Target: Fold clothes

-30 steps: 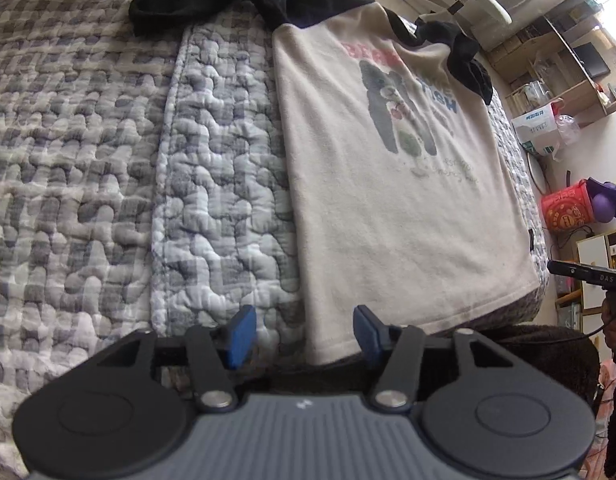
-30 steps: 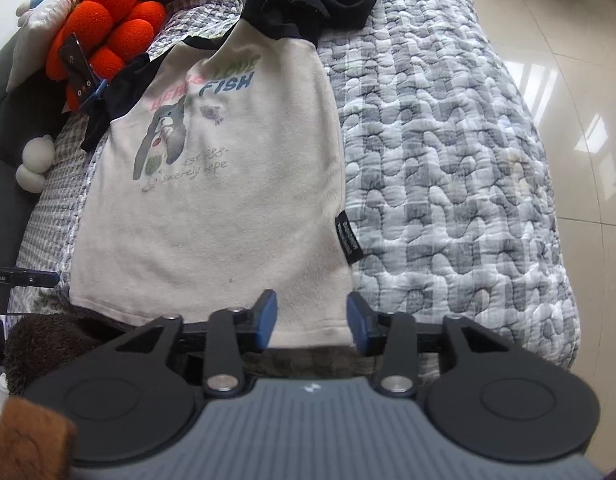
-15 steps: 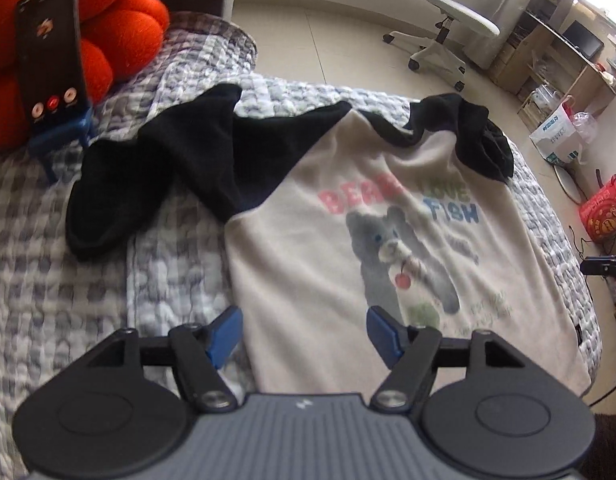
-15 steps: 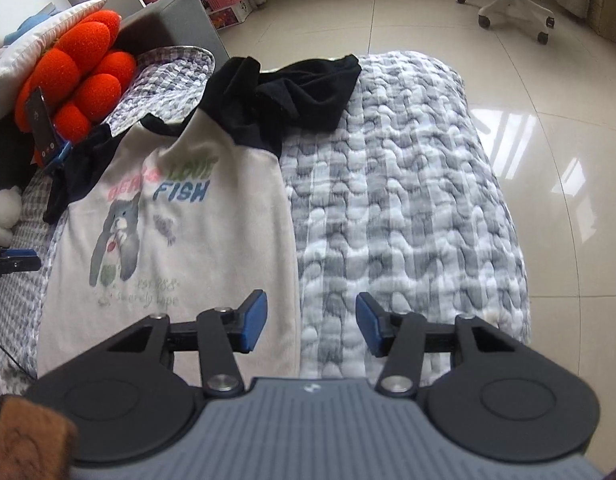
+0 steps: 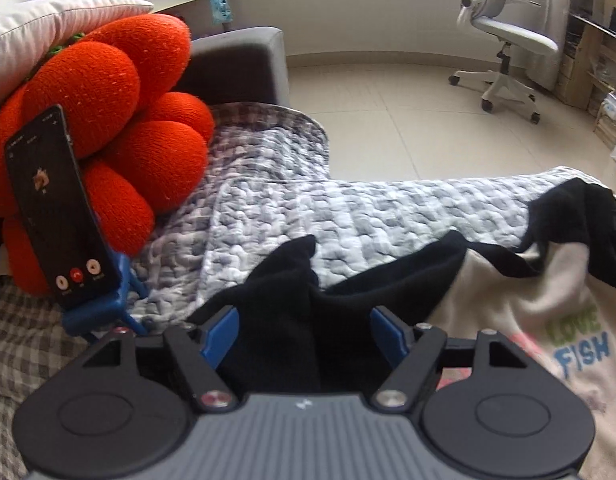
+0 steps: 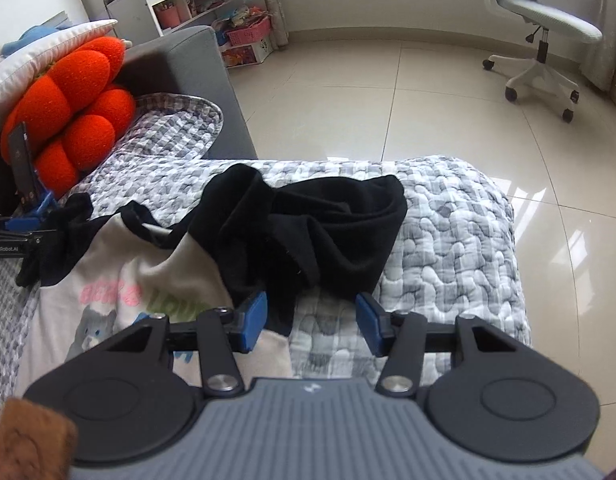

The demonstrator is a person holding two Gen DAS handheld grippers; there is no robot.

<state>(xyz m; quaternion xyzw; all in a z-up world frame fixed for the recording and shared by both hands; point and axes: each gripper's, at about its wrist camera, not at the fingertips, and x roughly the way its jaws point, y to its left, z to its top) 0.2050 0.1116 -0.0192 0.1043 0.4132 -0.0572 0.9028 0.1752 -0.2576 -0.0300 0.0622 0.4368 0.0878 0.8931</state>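
Note:
A cream shirt [image 5: 527,300] with black sleeves and a "LOVE FISH" print lies flat on the quilted blanket [image 5: 347,216]. My left gripper [image 5: 306,330] hovers over the shirt's left black sleeve [image 5: 292,280]. Its jaws are opening, with the sleeve seen between them and neither pad pressing on it. The other black sleeve [image 5: 587,232] is bunched at the far right. In the right wrist view the same shirt [image 6: 148,272] shows its crumpled right sleeve [image 6: 327,220]. My right gripper [image 6: 311,322] stands open just before that sleeve, whose lower edge reaches the left fingertip.
An orange plush cushion [image 5: 120,120] leans at the left with a phone [image 5: 56,208] on a blue stand before it. Behind it is a grey sofa arm [image 5: 236,64]. Tiled floor [image 6: 427,100] and a white office chair [image 6: 547,32] lie beyond the blanket's edge.
Both grippers have travelled from the shirt's hem up to its sleeve end. The left jaws have spread wider and now have the black sleeve between them. The right jaws look unchanged.

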